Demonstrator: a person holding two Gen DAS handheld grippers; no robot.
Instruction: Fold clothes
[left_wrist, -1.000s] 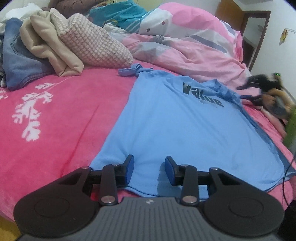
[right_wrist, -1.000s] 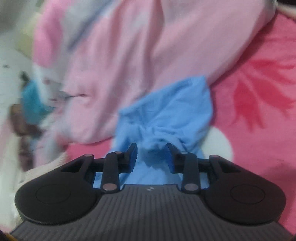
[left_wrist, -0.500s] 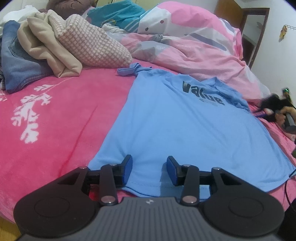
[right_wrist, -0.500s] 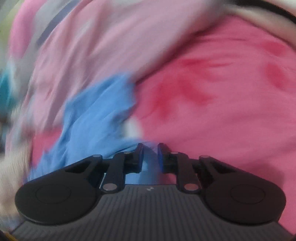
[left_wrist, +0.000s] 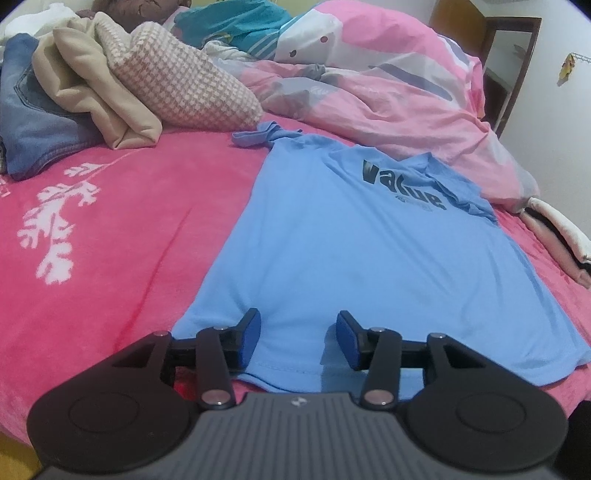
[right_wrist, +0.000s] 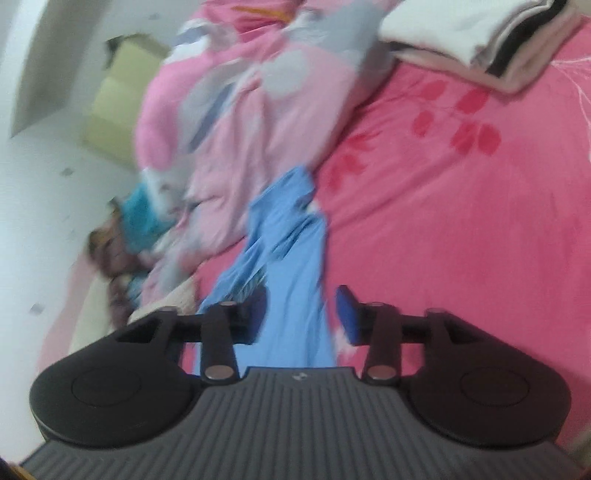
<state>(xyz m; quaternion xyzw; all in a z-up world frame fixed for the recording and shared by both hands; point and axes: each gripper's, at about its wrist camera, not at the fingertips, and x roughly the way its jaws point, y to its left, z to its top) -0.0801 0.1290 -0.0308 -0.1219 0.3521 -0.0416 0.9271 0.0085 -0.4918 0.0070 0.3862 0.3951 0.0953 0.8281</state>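
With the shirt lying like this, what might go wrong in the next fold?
The far sleeve of the light blue printed T-shirt is twisted into a knot, so it may get folded in as a lump. The crumpled pink quilt lies against the shirt's collar end and may snag on it.

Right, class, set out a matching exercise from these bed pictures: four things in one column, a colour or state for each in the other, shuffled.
Things:
1. T-shirt
2. Jeans
3. Left gripper
4. Blanket

Descriptions:
a. open, over the hem
b. light blue, spread flat
c. hot pink with white leaf print
d. denim, heaped at the far left

Pairs: 1-b, 2-d, 3-a, 4-c
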